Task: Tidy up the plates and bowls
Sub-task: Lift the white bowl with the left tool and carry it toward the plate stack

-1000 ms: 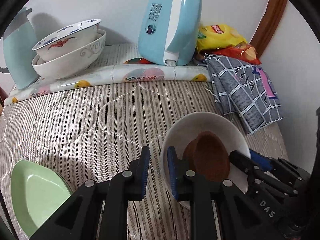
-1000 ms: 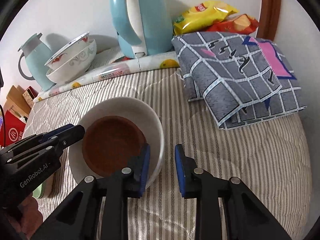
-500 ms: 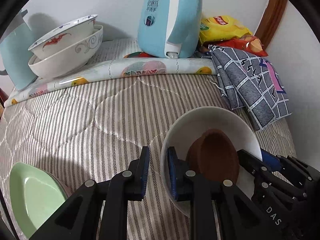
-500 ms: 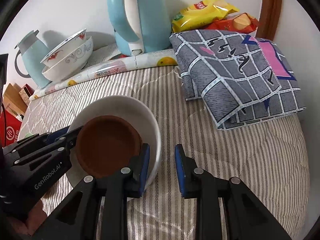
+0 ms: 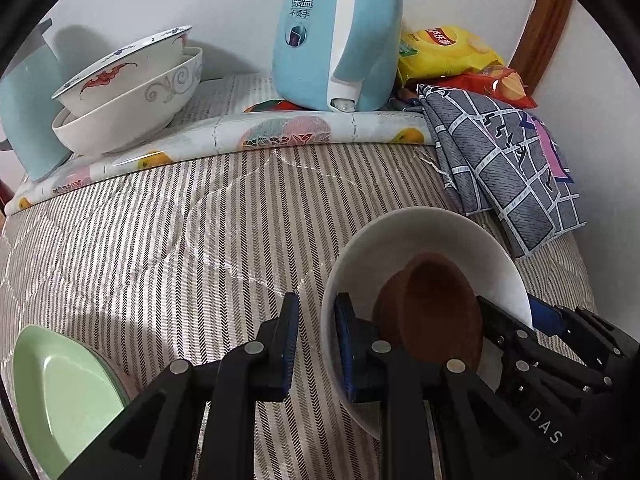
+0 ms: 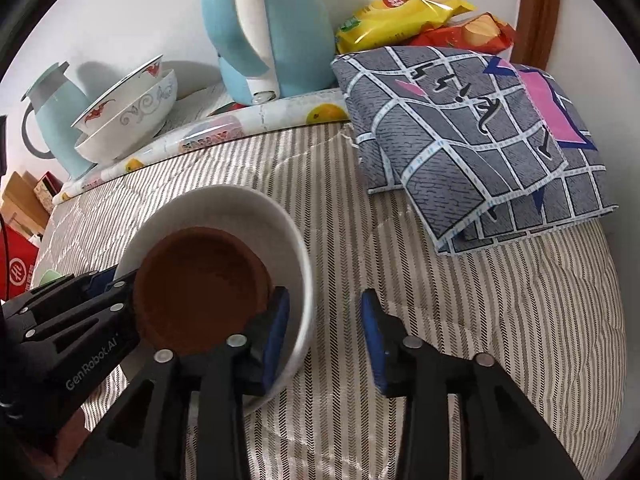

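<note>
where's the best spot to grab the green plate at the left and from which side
Probably its raised rim. In the left wrist view the green plate lies shallow and nearly flat on the striped quilt, seemingly atop another like it, so only the edge offers a pinch. Come from the side facing the camera, one finger over the lip, one under. The left gripper is at present shut on the white bowl.

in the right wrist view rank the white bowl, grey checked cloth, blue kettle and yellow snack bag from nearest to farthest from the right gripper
1. white bowl: at the right gripper, its rim between the jaws, left of centre.
2. grey checked cloth: ahead, to the right.
3. blue kettle: at the back, left of centre.
4. yellow snack bag: back right, against the wall; close to the kettle's depth, so this order is uncertain.
</note>
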`<state>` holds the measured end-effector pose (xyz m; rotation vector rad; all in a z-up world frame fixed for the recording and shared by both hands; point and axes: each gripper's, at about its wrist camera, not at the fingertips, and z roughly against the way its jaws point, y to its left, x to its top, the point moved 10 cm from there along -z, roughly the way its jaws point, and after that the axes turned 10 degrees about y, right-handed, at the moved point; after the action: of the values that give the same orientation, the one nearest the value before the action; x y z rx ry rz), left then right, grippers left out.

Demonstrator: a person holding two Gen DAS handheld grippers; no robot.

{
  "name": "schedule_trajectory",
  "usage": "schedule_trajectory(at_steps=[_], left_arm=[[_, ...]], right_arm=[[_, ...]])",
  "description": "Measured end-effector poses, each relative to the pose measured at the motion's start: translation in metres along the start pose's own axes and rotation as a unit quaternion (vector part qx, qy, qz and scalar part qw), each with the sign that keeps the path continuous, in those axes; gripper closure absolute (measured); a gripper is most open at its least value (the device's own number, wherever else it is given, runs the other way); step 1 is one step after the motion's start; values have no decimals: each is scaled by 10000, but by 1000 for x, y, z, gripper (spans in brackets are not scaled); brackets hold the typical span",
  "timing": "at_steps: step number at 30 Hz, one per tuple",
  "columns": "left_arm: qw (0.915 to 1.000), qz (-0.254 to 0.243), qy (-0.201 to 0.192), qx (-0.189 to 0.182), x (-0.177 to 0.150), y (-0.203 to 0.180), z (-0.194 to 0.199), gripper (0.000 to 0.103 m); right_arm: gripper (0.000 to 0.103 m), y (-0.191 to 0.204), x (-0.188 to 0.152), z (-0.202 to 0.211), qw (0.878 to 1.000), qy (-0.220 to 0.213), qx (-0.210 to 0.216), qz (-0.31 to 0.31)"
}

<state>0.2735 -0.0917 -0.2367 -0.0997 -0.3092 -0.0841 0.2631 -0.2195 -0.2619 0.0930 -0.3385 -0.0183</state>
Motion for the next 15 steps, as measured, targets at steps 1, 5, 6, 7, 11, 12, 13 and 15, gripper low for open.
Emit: schedule_trajectory(at_steps=[1,5,6,7,11,12,13,15], left_arm=[[10000,-9,-20,6,0,0,0,85],[10000,28,-52,-11,0,0,1,85],[10000,33,-58,-12,-1,0,1,85],[10000,44,-70,-23,-1,0,2,85],[9999,65,-102,-74,0,0,2,85],[9999,63,-108,-70,0,0,2,85],[9999,56,-116,-68,0,0,2,85],[9999,53,-119,-73,-1,0,2,85]], right_arm=[[62,-1,0,0,10000,-23,23,-6],[61,-1,-1,1,9999,-77,38,-64],[61,-1,-1,1,9999,-83,33,-79],[61,-1,-1,1,9999,-103,30,-97],[61,-1,-2,1,9998,-135,6,-121],[61,-1,-2,1,9998,-134,3,-126],[59,-2,-2,1,9998,-128,-9,-144],[58,-4,-2,1,9998,-110,6,-182]])
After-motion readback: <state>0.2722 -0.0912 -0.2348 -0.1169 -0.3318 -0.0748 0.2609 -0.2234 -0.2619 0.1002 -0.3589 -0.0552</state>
